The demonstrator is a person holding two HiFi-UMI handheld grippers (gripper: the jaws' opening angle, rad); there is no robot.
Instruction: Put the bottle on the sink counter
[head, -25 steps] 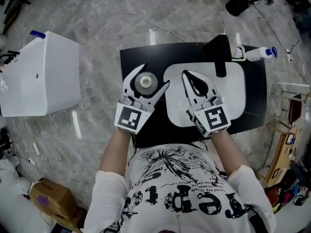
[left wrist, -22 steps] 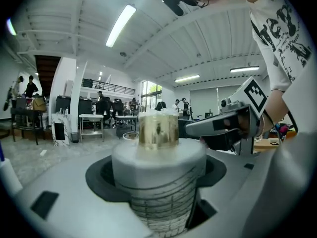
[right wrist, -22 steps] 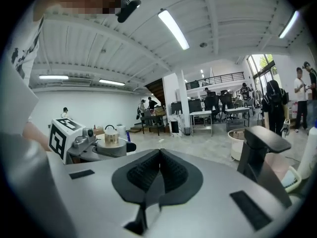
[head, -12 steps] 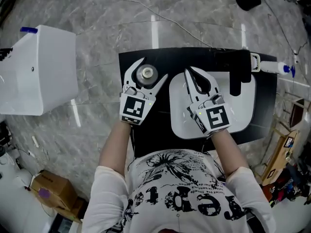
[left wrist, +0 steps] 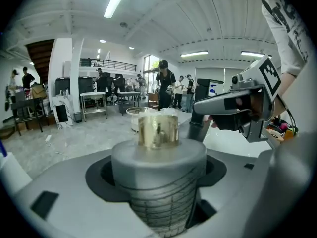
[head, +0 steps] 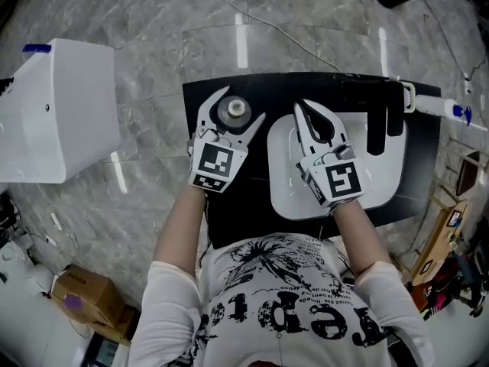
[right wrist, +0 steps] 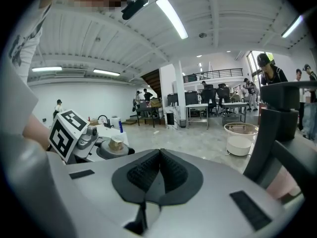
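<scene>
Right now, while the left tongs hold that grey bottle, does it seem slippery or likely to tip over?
The bottle looks rigid: its wall shows no denting between the left tongs. Its lined sides, if ridged, should help grip. Being round and upright, it may roll if it tips on the black counter.

I'm seeing a black bench (head: 263, 90) standing on the grey marble floor (head: 153, 37). A white sink basin (head: 382, 182) is filling its 3 o'clock half, with a black faucet (head: 380, 128) standing at 1 o'clock. A white box (head: 57, 113) is sitting on the floor at 9 o'clock.
</scene>
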